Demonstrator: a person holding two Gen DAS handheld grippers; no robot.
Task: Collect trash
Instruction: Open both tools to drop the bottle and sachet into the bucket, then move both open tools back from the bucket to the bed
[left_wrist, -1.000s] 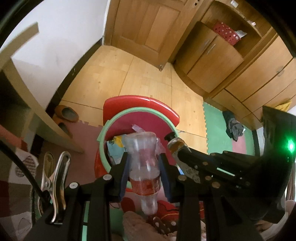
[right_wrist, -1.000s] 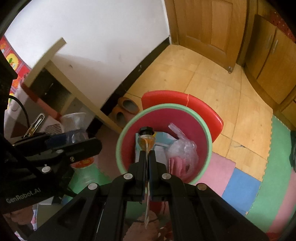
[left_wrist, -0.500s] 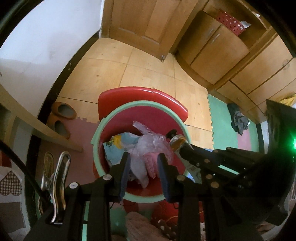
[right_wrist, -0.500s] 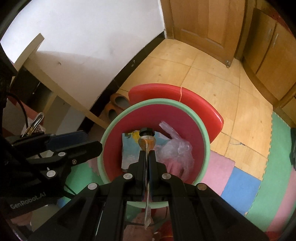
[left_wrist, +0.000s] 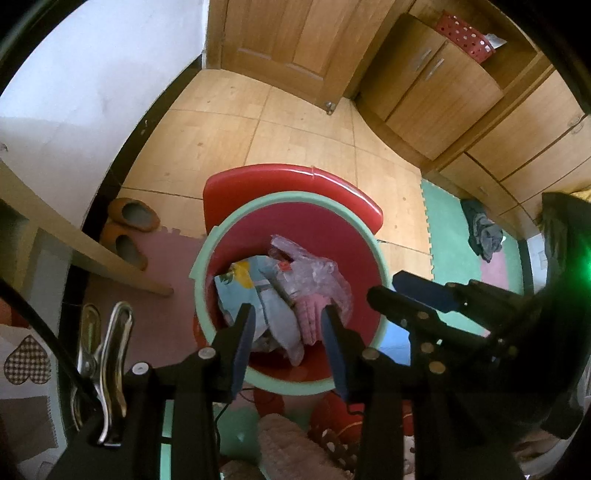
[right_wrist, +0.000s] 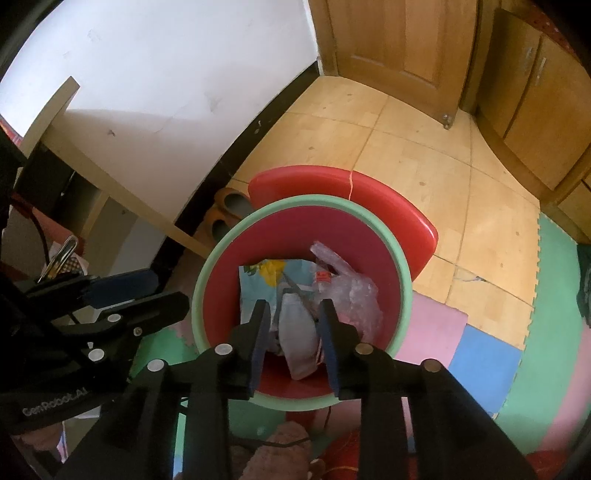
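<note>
A red bin with a green rim (left_wrist: 221, 236) (right_wrist: 229, 236) stands on the floor mats, its red lid (left_wrist: 295, 177) tipped open behind it. Inside lie a crumpled clear plastic bag (left_wrist: 317, 273) (right_wrist: 354, 291), blue printed paper (left_wrist: 236, 284) (right_wrist: 258, 280) and a pale wrapper (right_wrist: 299, 332). My left gripper (left_wrist: 288, 317) hangs over the bin, jaws opening, with nothing between them. My right gripper (right_wrist: 294, 310) hangs beside it over the same bin, jaws also opening and empty. Each gripper shows in the other's view: the right gripper (left_wrist: 384, 286), the left gripper (right_wrist: 168, 290).
Brown slippers (left_wrist: 133, 214) sit under a wooden shelf board (left_wrist: 92, 251) left of the bin. Wooden door and cabinets (left_wrist: 424, 85) line the far side, with a red basket (left_wrist: 463, 35) on top. Dark clothes (left_wrist: 484, 236) lie on the green mat. A metal clip (left_wrist: 107, 354) hangs at lower left.
The left gripper let go of the clear bottle, the right gripper let go of its thin sachet. Both now stand open over the bin, and both came down closer to it.
</note>
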